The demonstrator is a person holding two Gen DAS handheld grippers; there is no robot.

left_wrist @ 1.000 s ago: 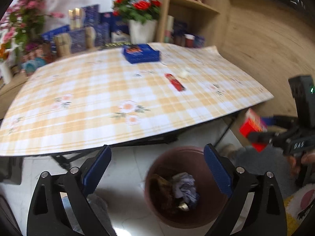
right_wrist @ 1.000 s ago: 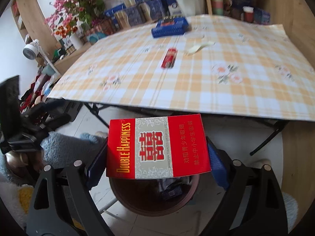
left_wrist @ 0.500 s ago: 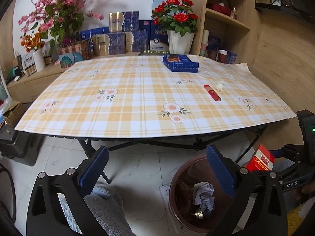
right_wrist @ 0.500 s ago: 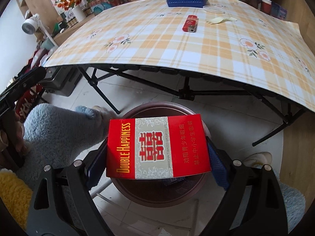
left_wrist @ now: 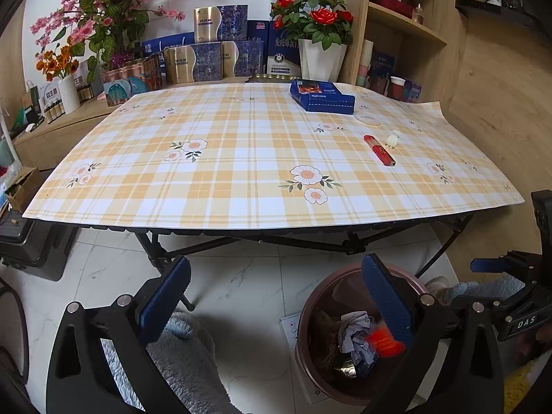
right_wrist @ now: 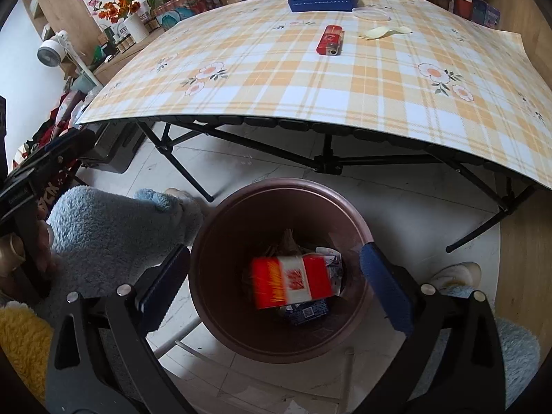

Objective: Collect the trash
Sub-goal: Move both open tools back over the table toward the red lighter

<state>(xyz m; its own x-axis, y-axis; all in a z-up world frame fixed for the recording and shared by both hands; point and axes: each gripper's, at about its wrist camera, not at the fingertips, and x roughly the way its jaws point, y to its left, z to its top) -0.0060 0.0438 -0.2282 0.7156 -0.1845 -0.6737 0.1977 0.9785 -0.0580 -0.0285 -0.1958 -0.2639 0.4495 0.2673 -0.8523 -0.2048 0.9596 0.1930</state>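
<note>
- Right gripper point(right_wrist: 274, 276) over the bin point(right_wrist: 220, 227), jaws opening, nothing between them; red cigarette pack point(right_wrist: 291, 281) is blurred inside the bin, on the crumpled paper, apparently mid-drop.
- Left gripper point(left_wrist: 276, 298) jaws apart, empty, aimed at the floor beside the bin; I keep it idle.
- Pack I judge light, stiff card, smooth-faced and crushable; best pinched across its short sides.
- Left on the counter point(left_wrist: 241, 172): red lighter point(right_wrist: 330, 40); likely hard, slick, small; I would grip across its narrow body, mid-length; pale scrap point(right_wrist: 383, 32) beside it looks flimsy.
</note>
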